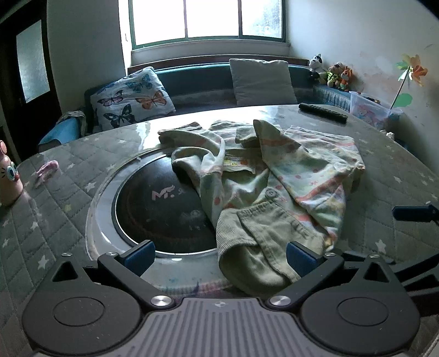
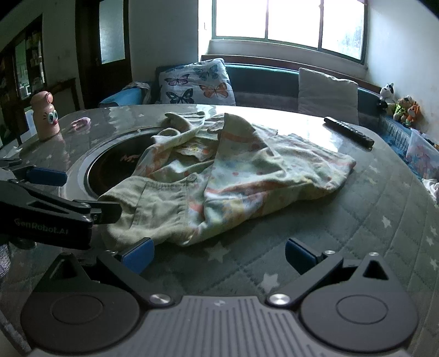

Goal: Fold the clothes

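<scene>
1. A crumpled pale green garment (image 1: 274, 175) with an orange-and-yellow print lies in a loose heap on the tabletop (image 1: 82, 170), partly draped over a dark round plate (image 1: 159, 208) set into the middle of it.
2. Its near end is a plain ribbed green part with a pocket (image 2: 153, 203); a small button (image 1: 271, 194) sits just above it.
3. The left tongs (image 1: 219, 256) are spread wide, their blue pads on either side of the garment's near hem (whether a pad touches the cloth I cannot tell).
4. The right tongs (image 2: 219, 254) are also spread apart, hovering at the garment's near edge; the left-hand pad sits just beside the cloth, the other over bare quilted cover.
5. Further out on the tabletop: a black remote (image 1: 323, 112) beyond the garment, a small pink item (image 1: 46, 170) and a pink bottle with cartoon eyes (image 2: 45, 118) off to the left.
6. Behind the tabletop runs a teal bench with a butterfly cushion (image 1: 131, 98), a plain grey cushion (image 1: 262, 81) and soft toys (image 1: 332, 71) under a bright window (image 1: 205, 22).
</scene>
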The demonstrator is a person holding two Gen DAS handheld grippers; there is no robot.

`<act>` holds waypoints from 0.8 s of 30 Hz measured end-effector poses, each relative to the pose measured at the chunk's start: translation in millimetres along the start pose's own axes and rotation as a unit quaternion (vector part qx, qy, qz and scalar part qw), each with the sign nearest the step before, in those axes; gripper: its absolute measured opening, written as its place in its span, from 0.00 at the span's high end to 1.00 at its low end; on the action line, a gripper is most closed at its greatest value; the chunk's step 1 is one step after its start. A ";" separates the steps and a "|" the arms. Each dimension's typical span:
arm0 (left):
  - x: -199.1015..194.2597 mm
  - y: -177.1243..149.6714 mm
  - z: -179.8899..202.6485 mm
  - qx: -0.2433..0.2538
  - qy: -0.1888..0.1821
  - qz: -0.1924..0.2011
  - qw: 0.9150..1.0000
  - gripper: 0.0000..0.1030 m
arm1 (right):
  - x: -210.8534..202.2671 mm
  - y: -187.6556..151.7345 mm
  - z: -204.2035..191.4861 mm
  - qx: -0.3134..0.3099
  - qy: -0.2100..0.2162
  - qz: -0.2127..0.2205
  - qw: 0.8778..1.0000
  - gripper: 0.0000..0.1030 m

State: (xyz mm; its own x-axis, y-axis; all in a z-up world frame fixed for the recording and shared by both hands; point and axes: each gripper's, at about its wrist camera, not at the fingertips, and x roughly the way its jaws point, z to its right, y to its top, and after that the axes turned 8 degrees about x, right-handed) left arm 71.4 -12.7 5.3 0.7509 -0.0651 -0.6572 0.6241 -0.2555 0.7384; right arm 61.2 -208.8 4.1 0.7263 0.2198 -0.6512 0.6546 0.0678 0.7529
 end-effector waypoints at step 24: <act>28.1 31.2 -16.3 0.011 0.015 -0.005 1.000 0.05 | 26.0 36.3 5.7 -0.007 0.007 0.005 1.000 0.07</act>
State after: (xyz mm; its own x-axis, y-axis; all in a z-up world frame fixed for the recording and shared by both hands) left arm 115.5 -6.8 12.4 0.7516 -0.0338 -0.6587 0.6264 -0.2763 0.7289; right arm 105.0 -206.2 14.0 0.7299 0.2335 -0.6424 0.6442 0.0792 0.7608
